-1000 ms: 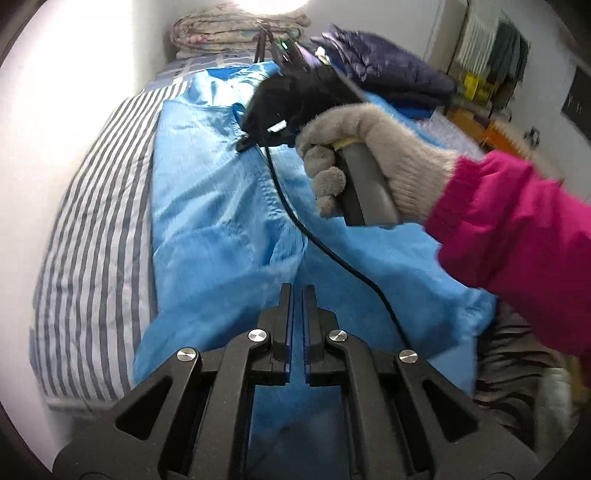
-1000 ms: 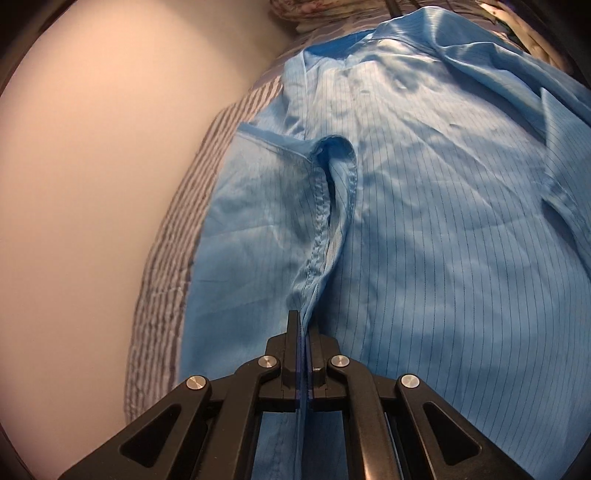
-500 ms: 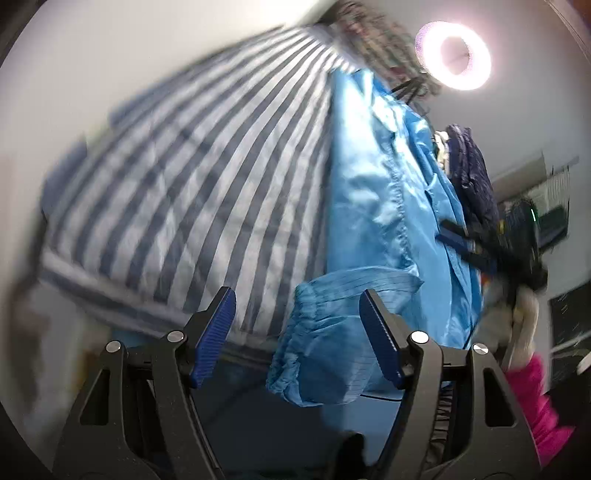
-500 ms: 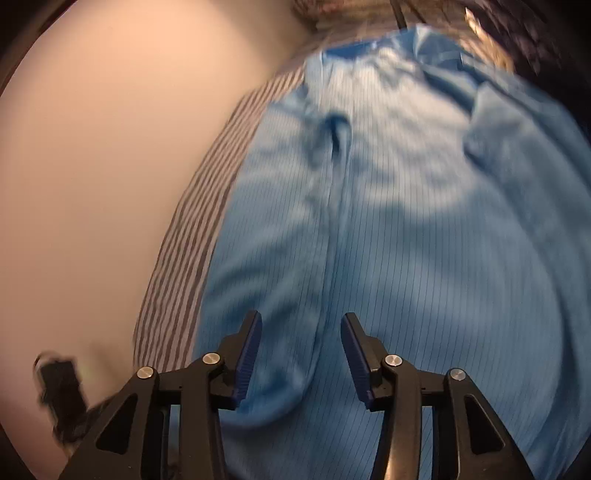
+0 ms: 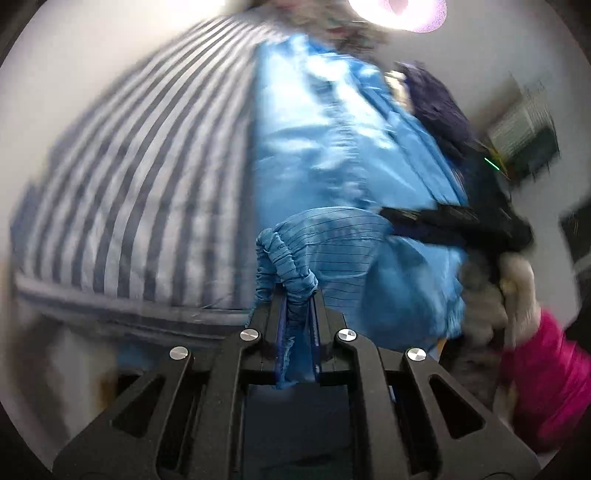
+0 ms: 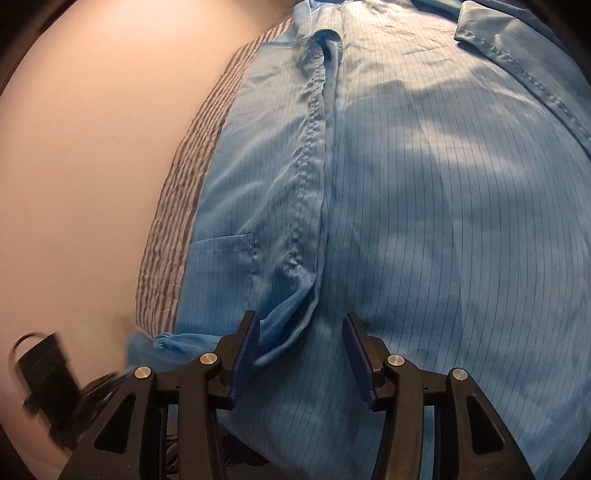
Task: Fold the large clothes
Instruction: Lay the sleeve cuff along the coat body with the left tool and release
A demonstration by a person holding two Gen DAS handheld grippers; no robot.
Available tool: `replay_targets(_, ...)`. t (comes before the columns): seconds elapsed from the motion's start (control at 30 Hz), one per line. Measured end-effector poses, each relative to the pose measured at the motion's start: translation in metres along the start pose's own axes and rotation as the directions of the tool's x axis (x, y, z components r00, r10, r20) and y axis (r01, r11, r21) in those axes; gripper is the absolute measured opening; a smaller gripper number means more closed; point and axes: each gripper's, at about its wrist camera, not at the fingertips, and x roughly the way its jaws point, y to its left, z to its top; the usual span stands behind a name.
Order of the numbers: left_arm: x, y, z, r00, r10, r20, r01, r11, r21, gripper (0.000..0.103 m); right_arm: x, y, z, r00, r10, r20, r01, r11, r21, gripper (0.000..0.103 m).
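Observation:
A large blue pinstriped garment (image 6: 424,192) lies spread on a striped bed; it also shows in the left wrist view (image 5: 325,140). My left gripper (image 5: 295,306) is shut on the garment's gathered elastic cuff (image 5: 286,266) at the bed's near edge. My right gripper (image 6: 301,354) is open and empty, low over the garment, with a folded seam edge (image 6: 303,206) running away from between its fingers. The right gripper's body (image 5: 454,221) also shows in the left wrist view, over the blue fabric.
The grey-and-white striped bedsheet (image 5: 147,177) lies left of the garment, beside a pale wall (image 6: 92,155). A dark purple jacket (image 5: 439,107) lies at the far right of the bed. A ring light (image 5: 406,11) glares at the top.
My left gripper has closed on the blue cuff that sat between its open fingers. My right gripper has stayed open and moved in lower over the garment.

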Motion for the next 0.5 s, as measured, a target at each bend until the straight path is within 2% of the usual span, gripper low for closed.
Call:
replay_targets(0.03,-0.008,-0.019,-0.005,1.000,0.016,0.015,-0.017,0.996,0.083,0.009,0.000,-0.001,0.001,1.000,0.003,0.000,-0.003,1.000,0.002,0.050)
replay_targets(0.1,-0.015,-0.046,-0.018,1.000,0.008,0.006,-0.009,0.980,0.200,0.009,-0.003,-0.001,0.001,1.000,0.007,-0.001,-0.007,1.000,0.007,0.049)
replay_targets(0.17,-0.010,-0.066,-0.029,0.999,0.018,-0.026,-0.010,0.959,0.283,0.010,-0.004,-0.002,0.001,1.000,0.007,-0.005,-0.007,1.000,0.007,0.048)
replay_targets(0.23,-0.005,-0.079,-0.043,0.997,0.019,-0.074,0.006,0.944,0.330,0.018,-0.009,-0.003,-0.002,1.000,-0.002,-0.009,0.002,1.000,0.001,0.048)
replay_targets(0.27,-0.001,-0.082,-0.049,0.995,0.016,-0.099,0.019,0.941,0.337,0.025,-0.011,-0.004,-0.002,1.000,-0.009,-0.010,0.009,1.000,-0.003,0.048)
replay_targets(0.33,-0.002,-0.081,-0.056,0.993,-0.002,-0.116,0.040,0.944,0.326,0.029,-0.019,-0.003,-0.005,1.000,-0.030,0.003,0.030,0.999,-0.016,0.051)
replay_targets(0.43,-0.019,-0.061,-0.053,0.996,-0.039,-0.083,0.058,0.970,0.235,0.041,-0.032,0.004,-0.008,0.999,-0.042,0.026,0.043,0.997,-0.060,0.051)
replay_targets(0.5,-0.023,-0.039,-0.042,0.998,-0.040,-0.040,0.045,0.989,0.137,0.044,-0.036,0.009,-0.009,0.999,-0.032,0.025,0.034,0.996,-0.081,0.051)
